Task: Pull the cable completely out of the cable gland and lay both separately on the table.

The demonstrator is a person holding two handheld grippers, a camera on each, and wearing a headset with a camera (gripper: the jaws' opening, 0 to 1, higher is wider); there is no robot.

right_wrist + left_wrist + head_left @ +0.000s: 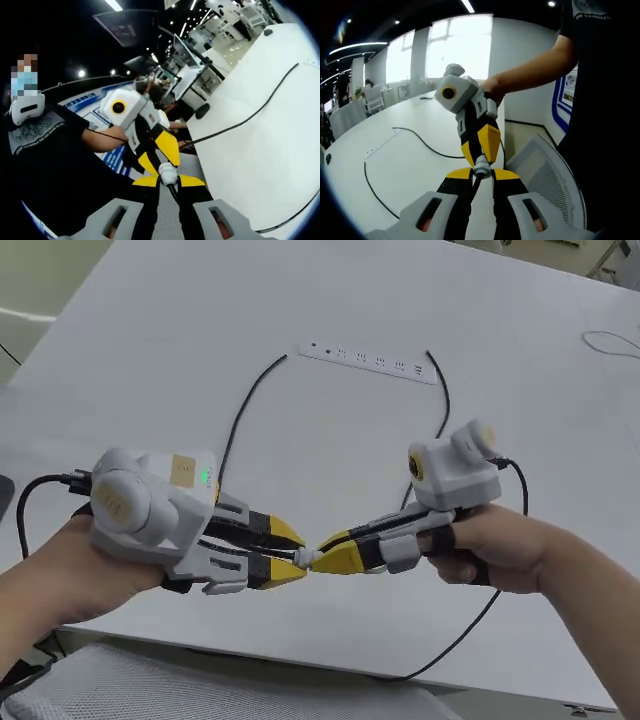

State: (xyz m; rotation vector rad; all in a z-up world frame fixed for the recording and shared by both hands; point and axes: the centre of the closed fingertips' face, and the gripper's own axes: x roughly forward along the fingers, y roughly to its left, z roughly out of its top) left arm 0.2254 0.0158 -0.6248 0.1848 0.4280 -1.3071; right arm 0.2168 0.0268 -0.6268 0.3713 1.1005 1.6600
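A small white cable gland [306, 559] hangs above the table's near edge between the two grippers' yellow tips. My left gripper [300, 557] comes from the left with its jaws shut on the gland [481, 167]. A short black cable [475, 186] runs back between its jaws. My right gripper [324, 556] meets it tip to tip from the right, shut on the black cable [174, 193] right behind the gland [167, 173]. Each gripper view also has the other gripper pointing at it, the right gripper [481, 144] and the left gripper [161, 150].
A white power strip [368, 360] lies at the far middle of the white table [150, 350]. Thin black cords [238, 415] curve from there toward both grippers. Another black cord [462, 632] hangs past the near edge on the right. A grey mesh chair [150, 685] stands below.
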